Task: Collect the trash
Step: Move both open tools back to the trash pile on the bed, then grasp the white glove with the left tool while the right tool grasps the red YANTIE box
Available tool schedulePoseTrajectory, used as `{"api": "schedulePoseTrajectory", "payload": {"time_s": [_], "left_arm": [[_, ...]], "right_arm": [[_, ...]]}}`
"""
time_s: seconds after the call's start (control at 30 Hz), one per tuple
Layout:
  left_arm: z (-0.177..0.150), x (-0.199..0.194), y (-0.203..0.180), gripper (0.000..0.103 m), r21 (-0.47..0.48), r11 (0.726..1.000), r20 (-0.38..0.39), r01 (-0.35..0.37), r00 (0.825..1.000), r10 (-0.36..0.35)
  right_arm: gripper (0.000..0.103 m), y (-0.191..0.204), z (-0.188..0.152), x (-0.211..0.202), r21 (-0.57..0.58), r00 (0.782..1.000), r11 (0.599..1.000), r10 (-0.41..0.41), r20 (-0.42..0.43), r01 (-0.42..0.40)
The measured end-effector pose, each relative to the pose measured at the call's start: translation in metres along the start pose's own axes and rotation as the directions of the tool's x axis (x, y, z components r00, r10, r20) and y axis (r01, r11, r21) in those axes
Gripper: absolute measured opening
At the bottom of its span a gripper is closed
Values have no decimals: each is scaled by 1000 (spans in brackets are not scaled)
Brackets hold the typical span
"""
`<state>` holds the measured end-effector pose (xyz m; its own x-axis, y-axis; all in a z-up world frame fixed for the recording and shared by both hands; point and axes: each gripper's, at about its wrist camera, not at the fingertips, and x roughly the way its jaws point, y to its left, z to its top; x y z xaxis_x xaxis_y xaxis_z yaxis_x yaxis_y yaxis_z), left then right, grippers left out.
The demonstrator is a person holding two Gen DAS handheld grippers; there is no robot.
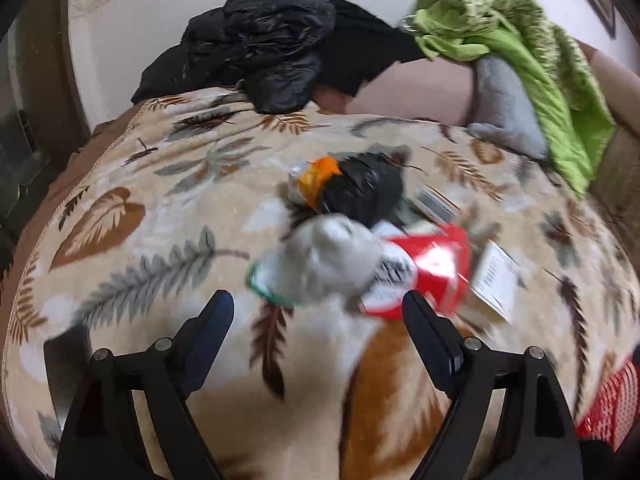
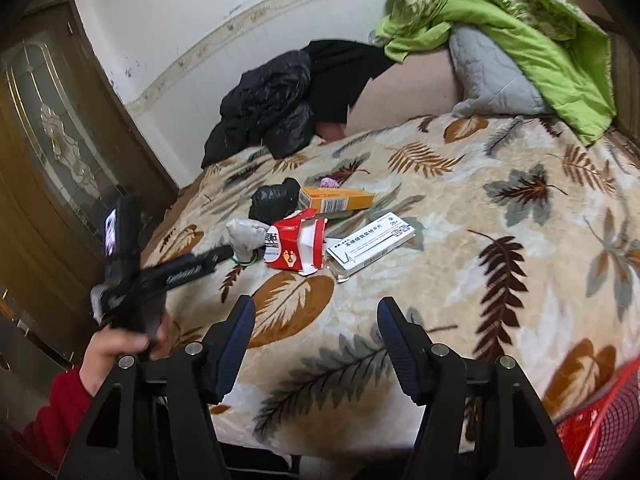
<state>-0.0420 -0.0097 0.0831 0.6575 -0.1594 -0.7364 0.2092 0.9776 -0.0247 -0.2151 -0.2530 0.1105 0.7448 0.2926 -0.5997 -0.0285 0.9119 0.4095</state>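
My left tongs point(image 1: 318, 310), wide and empty, near the grey wad point(image 1: 330, 258); closing carelessly risks snagging the blanket point(image 1: 160, 240). Right tongs point(image 2: 316, 316) wide, idle.

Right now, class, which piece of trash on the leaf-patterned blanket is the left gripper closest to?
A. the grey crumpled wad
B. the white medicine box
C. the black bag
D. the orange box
A: in the right wrist view the left gripper, its jaws open, reaches to the grey crumpled wad, while the other items lie farther off.
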Motion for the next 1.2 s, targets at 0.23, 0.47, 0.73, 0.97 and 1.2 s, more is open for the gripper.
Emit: {"api": "schedulePoseTrajectory", "payload": {"time_s": [0.23, 0.47, 0.73, 0.97, 1.2], "left_arm": [[13, 54, 3, 76, -16, 1000, -10, -10, 1000, 10], [12, 46, 27, 28, -73, 997, 22, 38, 999, -36], [11, 24, 55, 28, -117, 993, 88, 35, 996, -25], [10, 19, 64, 28, -148, 988, 96, 43, 995, -29], [-3, -5, 43, 28, -77, 997, 130, 23, 991, -13]], "right_arm": [[68, 0, 30, 51, 5, 998, 999, 46, -46, -45], [68, 7, 71, 126, -4, 988, 994, 111, -107, -112], [68, -6, 68, 204, 92, 959, 987, 151, -239, -132], [13, 42, 45, 174, -109, 976, 981, 140, -169, -159], [7, 45, 24, 105, -161, 994, 981, 108, -8, -108]]}}
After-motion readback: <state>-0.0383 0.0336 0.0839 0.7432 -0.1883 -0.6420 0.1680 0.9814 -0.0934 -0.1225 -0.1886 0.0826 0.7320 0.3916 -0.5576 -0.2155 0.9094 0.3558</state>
